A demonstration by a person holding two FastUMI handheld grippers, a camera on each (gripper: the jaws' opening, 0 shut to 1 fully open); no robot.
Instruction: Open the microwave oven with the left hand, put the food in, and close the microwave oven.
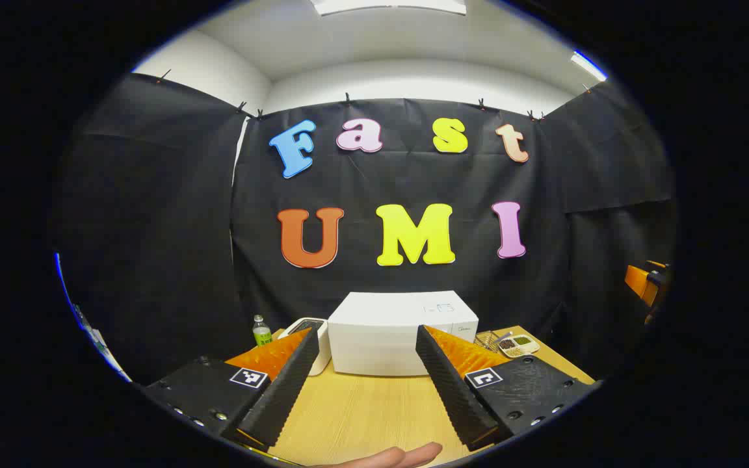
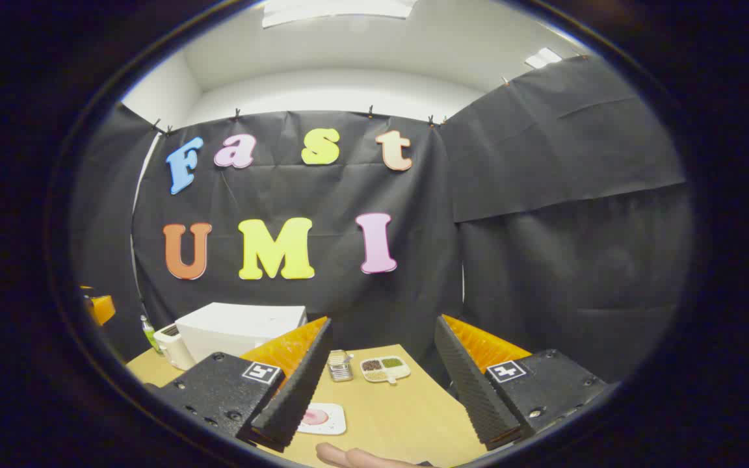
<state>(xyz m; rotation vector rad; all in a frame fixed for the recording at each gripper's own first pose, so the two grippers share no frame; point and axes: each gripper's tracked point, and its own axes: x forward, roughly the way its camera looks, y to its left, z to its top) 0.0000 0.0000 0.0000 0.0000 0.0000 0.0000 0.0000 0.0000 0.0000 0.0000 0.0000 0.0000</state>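
Observation:
A white microwave oven (image 1: 403, 333) stands shut at the back of the wooden table (image 1: 368, 409), straight ahead in the left gripper view; it also sits at the left in the right gripper view (image 2: 239, 338). My left gripper (image 1: 367, 383) hangs open above the table, well short of the microwave, nothing between its fingers. My right gripper (image 2: 381, 383) is open and empty too. A small white plate with pink food (image 2: 322, 418) lies on the table just behind its left finger (image 2: 293, 390).
A white toaster-like appliance (image 1: 309, 335) and a green bottle (image 1: 261, 330) stand left of the microwave. A wire basket (image 2: 339, 365) and a divided dish of seasonings (image 2: 384, 368) sit to its right. A person's fingers (image 1: 400, 455) show at the bottom edge.

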